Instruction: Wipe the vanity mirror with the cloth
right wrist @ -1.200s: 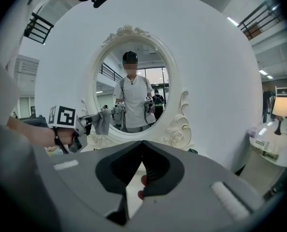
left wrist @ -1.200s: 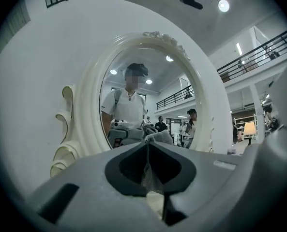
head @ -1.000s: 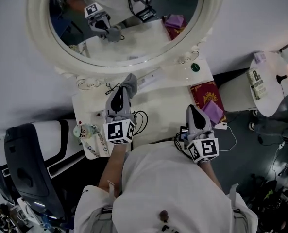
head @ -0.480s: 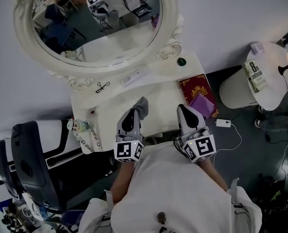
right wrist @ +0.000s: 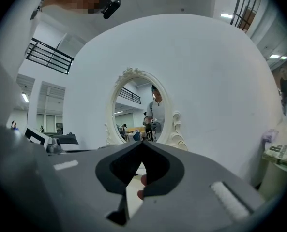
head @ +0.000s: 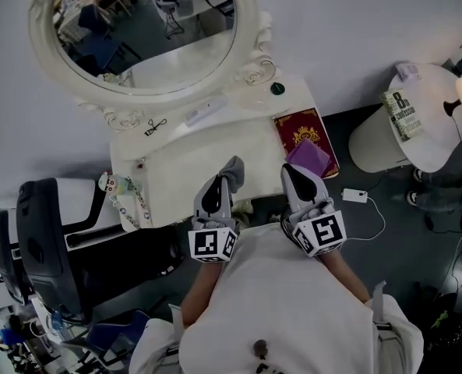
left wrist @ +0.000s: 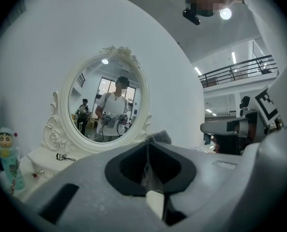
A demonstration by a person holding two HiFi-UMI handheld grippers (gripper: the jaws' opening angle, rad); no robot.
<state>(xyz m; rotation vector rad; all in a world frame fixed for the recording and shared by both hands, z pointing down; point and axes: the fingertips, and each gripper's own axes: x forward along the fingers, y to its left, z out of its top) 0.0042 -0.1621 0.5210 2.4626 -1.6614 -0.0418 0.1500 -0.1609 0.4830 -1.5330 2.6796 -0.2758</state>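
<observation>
1. Head view: left tongs [head: 224, 179] clenched on the grey cloth [head: 233, 167], at the near edge of the surface [head: 184, 158], well apart from the vanity mirror [head: 149, 61].
2. Right tongs [head: 293, 174] clenched, nothing between them.
3. We judge no wiping is underway: the cloth is off the glass, and whether the wipe is finished or unstarted we cannot tell.

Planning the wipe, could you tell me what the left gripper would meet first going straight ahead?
Carrying the cloth, the left gripper would probably meet the vanity mirror near its right frame edge first; depth is unclear.
</observation>
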